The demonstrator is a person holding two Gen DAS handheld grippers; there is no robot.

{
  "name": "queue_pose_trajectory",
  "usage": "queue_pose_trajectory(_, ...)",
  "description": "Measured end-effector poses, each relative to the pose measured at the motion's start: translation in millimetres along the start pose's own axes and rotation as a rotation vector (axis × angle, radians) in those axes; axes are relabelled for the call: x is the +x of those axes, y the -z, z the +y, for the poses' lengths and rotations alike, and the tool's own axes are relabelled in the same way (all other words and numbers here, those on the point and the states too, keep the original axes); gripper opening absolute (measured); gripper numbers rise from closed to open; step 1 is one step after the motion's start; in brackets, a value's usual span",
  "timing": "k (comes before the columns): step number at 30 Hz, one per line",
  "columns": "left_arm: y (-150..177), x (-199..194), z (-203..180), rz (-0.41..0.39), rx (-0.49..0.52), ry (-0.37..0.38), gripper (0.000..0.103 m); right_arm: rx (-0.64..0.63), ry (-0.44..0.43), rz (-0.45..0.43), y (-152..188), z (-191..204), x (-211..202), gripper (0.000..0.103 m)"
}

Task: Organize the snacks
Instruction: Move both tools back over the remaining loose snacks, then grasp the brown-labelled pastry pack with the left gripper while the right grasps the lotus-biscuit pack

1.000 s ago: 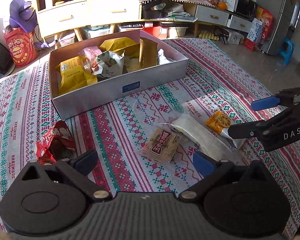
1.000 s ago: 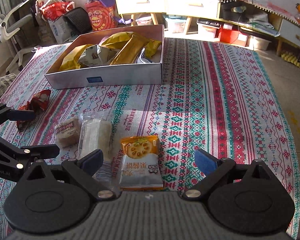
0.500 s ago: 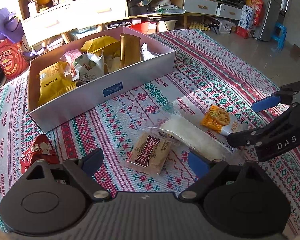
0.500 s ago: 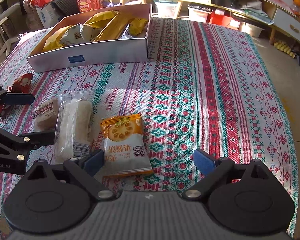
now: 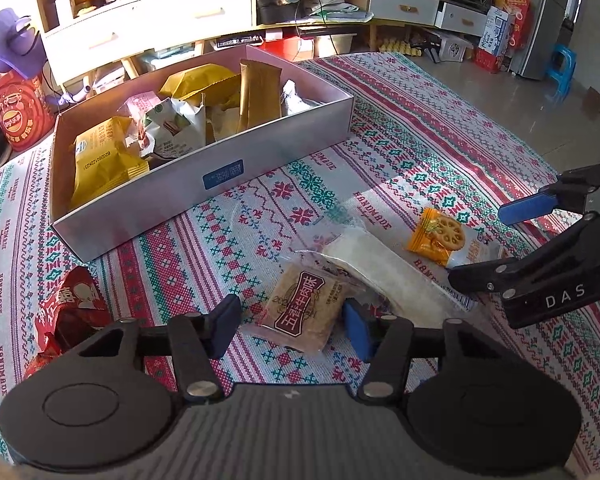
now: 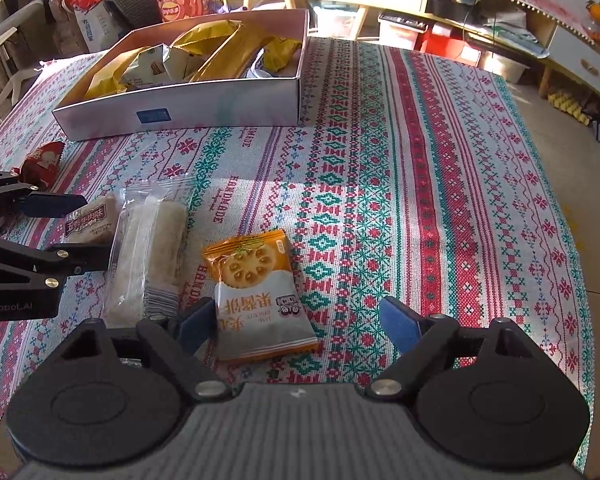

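A silver box holding several snack packs stands at the back of the patterned cloth; it also shows in the right wrist view. A brown biscuit pack lies between the pads of my open left gripper. A long clear-wrapped white bar lies beside it. An orange cracker pack lies between the fingers of my open right gripper, nearer the left pad. A red snack pack lies at the left.
The patterned tablecloth covers the whole surface, with its right edge dropping to the floor. Shelves, drawers and bags stand beyond the far edge. The left gripper shows in the right wrist view.
Both grippers have moved forward and down. The left now straddles the brown biscuit pack and its jaws have narrowed. The right now straddles the orange cracker pack.
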State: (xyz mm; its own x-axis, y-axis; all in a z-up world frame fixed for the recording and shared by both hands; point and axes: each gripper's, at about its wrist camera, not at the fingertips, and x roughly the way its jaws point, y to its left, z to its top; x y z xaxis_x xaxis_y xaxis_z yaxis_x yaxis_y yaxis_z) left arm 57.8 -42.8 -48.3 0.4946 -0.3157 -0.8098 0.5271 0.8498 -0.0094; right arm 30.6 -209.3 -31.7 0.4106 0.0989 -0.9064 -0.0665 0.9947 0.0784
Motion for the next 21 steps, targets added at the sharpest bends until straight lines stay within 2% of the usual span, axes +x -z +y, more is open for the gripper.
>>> queue_pose_trajectory(7, -0.4, -0.7, -2.0, 0.005, 0.011, -0.002, 0.060, -0.019, -0.011, -0.009, 0.4, 3.5, -1.6, 0.077)
queue_pose_trajectory(10, -0.6, 0.1, -2.5, -0.002, 0.019, -0.001, 0.061, -0.031, -0.019, -0.014, 0.6, 5.3, -2.8, 0.070)
queue_pose_trajectory(14, -0.5, 3.0, -2.2, -0.014, 0.027, -0.006, 0.070, -0.053, -0.019, -0.022, 1.3, 8.0, -3.9, 0.065)
queue_pose_trajectory(21, -3.0, 5.7, 0.1, -0.024, 0.022, 0.010, 0.070, -0.063, -0.037, -0.027, 0.9, 9.5, -4.7, 0.055)
